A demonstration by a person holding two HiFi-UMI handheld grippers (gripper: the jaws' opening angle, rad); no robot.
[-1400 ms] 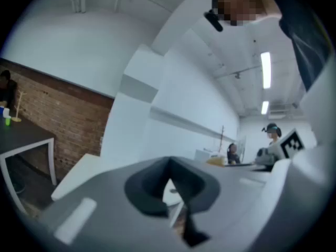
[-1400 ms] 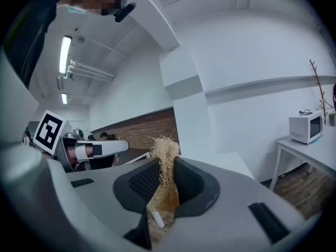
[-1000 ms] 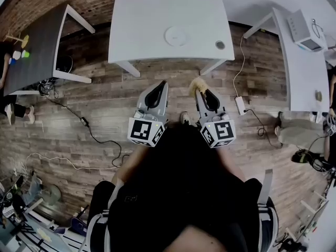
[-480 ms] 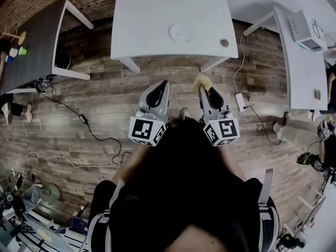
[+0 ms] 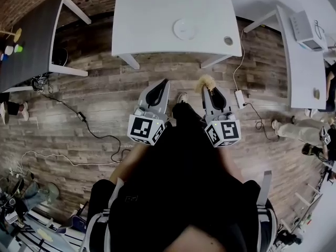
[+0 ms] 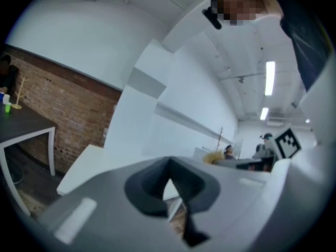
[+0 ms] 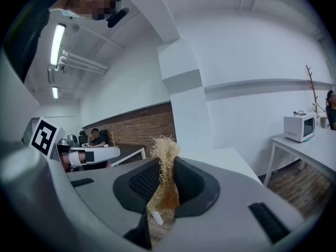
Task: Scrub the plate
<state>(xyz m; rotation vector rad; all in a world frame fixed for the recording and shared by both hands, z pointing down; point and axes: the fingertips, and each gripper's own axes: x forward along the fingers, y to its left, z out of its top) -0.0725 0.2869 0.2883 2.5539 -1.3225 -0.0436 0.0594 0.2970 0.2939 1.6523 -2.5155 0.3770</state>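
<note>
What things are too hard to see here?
Plate, head view: too small to tell if it is dirty.
Round thing near it: too small to name.
Scrubber, head view: only its tip shows past the right tool.

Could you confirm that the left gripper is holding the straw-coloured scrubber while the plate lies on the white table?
Not quite: the right gripper holds the straw-coloured scrubber, as the right gripper view shows; the left gripper is shut with nothing between its jaws. The plate does lie on the white table.
</note>
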